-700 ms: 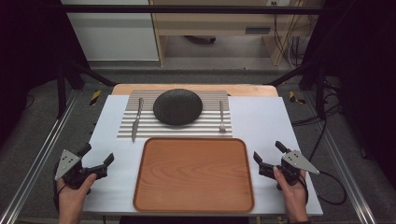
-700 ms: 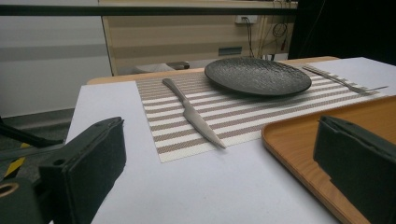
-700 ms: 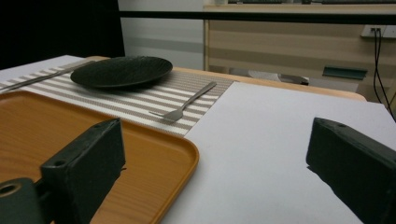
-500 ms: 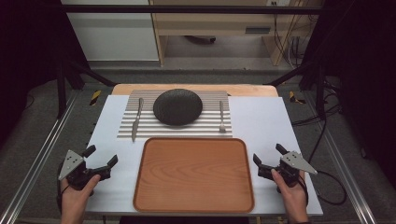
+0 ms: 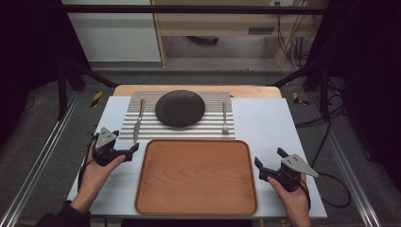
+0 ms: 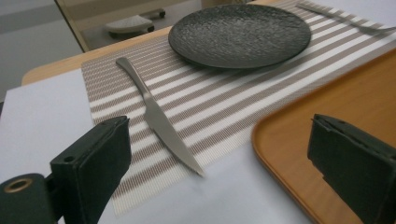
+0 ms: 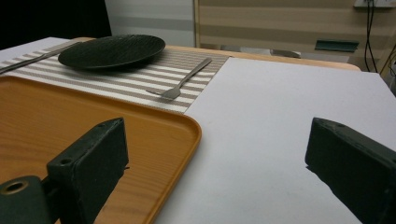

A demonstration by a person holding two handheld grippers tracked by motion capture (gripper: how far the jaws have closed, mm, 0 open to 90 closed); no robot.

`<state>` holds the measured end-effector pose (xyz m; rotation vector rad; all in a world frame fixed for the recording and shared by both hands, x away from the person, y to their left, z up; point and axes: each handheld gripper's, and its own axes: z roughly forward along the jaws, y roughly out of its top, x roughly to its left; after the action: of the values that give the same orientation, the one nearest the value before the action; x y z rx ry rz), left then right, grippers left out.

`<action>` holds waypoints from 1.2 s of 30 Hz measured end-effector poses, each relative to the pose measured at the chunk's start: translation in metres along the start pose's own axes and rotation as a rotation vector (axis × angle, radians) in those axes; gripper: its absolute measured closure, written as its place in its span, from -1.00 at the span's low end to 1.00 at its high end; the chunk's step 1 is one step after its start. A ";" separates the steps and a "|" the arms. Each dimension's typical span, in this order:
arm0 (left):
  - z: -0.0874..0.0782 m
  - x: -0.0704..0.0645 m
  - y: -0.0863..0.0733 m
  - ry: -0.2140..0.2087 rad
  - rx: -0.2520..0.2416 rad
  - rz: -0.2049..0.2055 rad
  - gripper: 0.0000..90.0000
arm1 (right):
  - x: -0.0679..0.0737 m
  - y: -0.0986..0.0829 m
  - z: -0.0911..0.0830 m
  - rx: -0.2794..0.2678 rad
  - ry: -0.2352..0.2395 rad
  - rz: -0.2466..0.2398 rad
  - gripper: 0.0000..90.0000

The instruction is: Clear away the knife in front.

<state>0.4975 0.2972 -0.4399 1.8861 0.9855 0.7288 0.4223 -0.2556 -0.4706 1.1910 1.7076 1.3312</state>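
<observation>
The left hand-held gripper (image 5: 124,152) hung just off the wooden tray's (image 5: 196,208) left edge, its jaws spread wide and pinching nothing. The knife (image 5: 137,121) lay just beyond it on the striped placemat (image 5: 146,127), left of the dark plate (image 5: 180,108) that sat behind the tray. In the left gripper view the knife (image 6: 156,116) sat straight ahead between the two jaws, closer to the left one.

Its long axis ran from front to back beside the tray's far-left corner: the blade tip pointed back toward the person and stopped near the placemat's front edge, the handle pointed away toward the plate's far side. The jaws therefore faced the blade end first, and a grasp would probably call for reaching farther forward to the handle.

The right hand-held gripper (image 5: 268,166) hovered over the bare worktop (image 5: 269,123) off the tray's right edge, likewise spread and empty. The fork (image 5: 225,118) lay on the placemat right of the plate, well apart from it, tines toward the tray. The left hand was clearly the nearer one to the knife.
</observation>
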 end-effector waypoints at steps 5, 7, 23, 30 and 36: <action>0.026 0.008 0.023 0.020 0.051 0.040 -0.84 | 0.001 0.000 0.000 0.006 0.007 -0.002 -0.87; 0.037 0.011 0.030 0.029 0.066 0.047 -0.81 | 0.000 0.000 0.000 0.007 0.006 0.008 -0.86; 0.112 0.041 0.052 0.192 0.034 -0.044 -0.60 | 0.003 -0.001 0.001 0.018 0.026 0.010 -0.87; 0.127 0.045 0.044 0.224 0.057 -0.059 -0.28 | 0.003 -0.001 0.001 0.022 0.032 0.012 -0.88; 0.134 0.050 0.035 0.218 0.123 -0.091 -0.03 | 0.002 -0.001 0.002 0.025 0.032 0.006 -0.88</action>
<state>0.6405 0.2721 -0.4648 1.8809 1.2706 0.8490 0.4224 -0.2528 -0.4721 1.1960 1.7493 1.3429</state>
